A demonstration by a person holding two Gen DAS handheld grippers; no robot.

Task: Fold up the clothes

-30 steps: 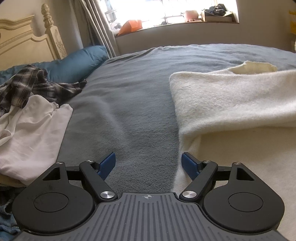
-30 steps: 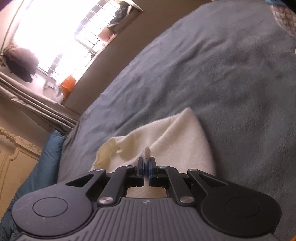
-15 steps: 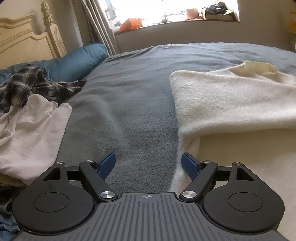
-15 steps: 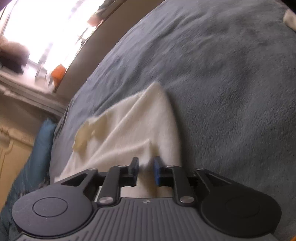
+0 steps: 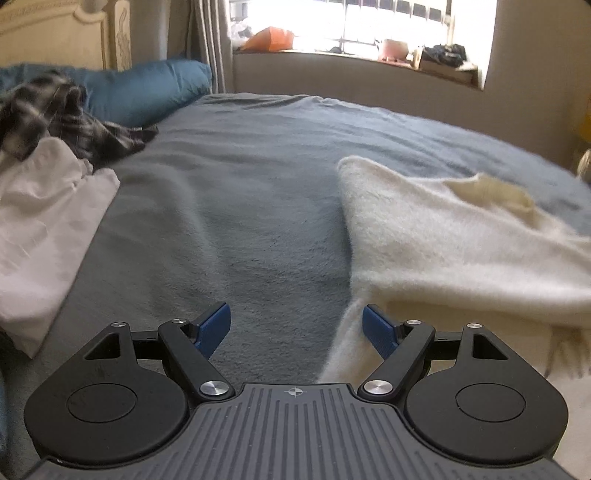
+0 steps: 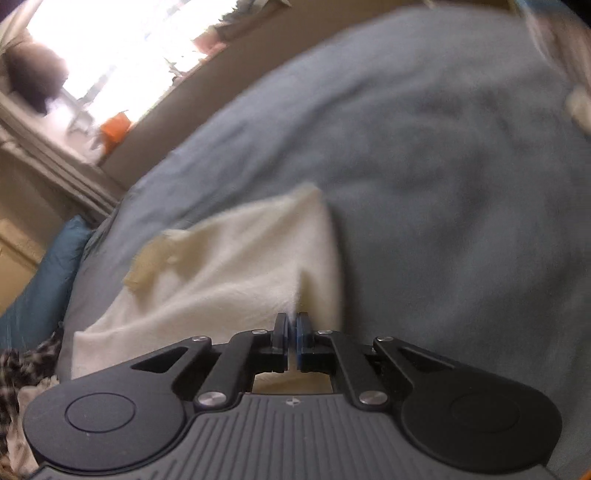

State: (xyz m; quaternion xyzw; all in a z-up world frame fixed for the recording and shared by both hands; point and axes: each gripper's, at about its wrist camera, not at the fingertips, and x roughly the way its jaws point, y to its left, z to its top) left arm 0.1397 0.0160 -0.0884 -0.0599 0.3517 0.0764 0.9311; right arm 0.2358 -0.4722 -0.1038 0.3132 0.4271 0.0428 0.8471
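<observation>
A cream fuzzy sweater [image 5: 443, 243] lies partly folded on the grey bed cover [image 5: 258, 206], its ribbed collar [image 5: 484, 188] towards the far side. My left gripper [image 5: 296, 326] hovers open at the sweater's near left edge, its right fingertip [image 5: 378, 326] over the cream fabric and nothing between the fingers. In the right wrist view the sweater [image 6: 236, 266] rises in a crease up to my right gripper [image 6: 292, 325], which is shut on a pinch of its cloth. That view is motion-blurred.
A white garment [image 5: 44, 229] and a checked shirt [image 5: 70, 118] are piled at the left, with a blue pillow [image 5: 147, 88] and a cream headboard [image 5: 55, 33] behind. A window sill [image 5: 351, 55] with clutter runs along the far wall.
My right gripper opened half a second ago and has shut again on the sweater, shifting its hold. The left gripper has swung slightly, so the sweater sits further right in its view.
</observation>
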